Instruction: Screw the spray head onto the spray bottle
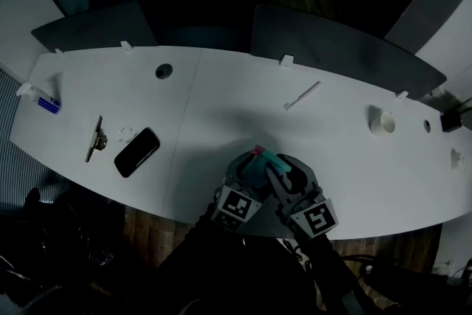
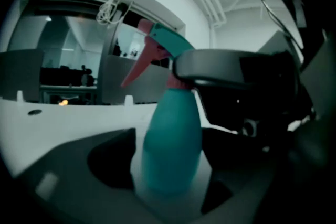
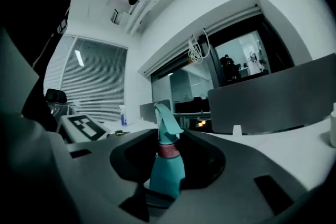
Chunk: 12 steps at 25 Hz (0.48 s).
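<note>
We'd grip the light, slick spray bottle (image 3: 167, 174) at its neck, six o'clock on the table (image 1: 221, 99). Right claw (image 3: 168, 152) pinches there; left claw (image 2: 170, 165) is spread round its body.

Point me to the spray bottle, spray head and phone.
spray bottle (image 2: 170, 149): left gripper view, middle of teal body.
spray head (image 3: 165, 124): right gripper view, teal top above pink collar.
phone (image 1: 136, 152): head view, centre of dark face.

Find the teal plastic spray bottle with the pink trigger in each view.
Head view: teal plastic spray bottle, low centre.
Left gripper view: bottle fills the lower middle.
Right gripper view: bottle small, low centre.
Shared landmark: the white table.
</note>
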Available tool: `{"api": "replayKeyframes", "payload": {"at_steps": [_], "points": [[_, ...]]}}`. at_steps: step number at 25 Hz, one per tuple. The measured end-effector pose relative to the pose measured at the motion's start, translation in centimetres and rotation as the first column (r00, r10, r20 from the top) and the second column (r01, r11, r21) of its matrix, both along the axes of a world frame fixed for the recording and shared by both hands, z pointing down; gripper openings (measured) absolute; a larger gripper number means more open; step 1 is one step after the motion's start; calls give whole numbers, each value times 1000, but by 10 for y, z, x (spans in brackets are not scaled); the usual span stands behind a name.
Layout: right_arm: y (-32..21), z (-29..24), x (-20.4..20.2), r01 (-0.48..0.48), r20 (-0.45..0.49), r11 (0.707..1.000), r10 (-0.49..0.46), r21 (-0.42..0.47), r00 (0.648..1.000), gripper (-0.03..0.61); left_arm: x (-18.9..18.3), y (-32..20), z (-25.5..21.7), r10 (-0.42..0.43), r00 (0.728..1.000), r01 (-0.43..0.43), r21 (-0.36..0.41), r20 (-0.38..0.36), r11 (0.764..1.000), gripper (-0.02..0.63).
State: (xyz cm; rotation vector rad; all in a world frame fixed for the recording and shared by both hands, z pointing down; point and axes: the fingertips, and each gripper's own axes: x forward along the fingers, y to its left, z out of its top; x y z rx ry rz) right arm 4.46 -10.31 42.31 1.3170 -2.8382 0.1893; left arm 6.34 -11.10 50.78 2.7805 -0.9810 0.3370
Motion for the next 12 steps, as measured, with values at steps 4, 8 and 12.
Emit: {"api": "replayKeyframes", "payload": {"at_steps": [4, 8, 12], "points": [[0, 1, 0, 189, -24, 981, -190, -31, 981, 127, 7, 0, 9, 395, 919, -388, -147, 18, 910, 443], [-2, 3, 0, 323, 0, 943, -324, -77, 946, 127, 22, 8, 5, 588, 809, -577, -188, 4, 795, 397], [-2, -1, 3, 211, 29, 977, -211, -18, 977, 127, 19, 3, 0, 405, 914, -406, -97, -26, 909, 383]]}}
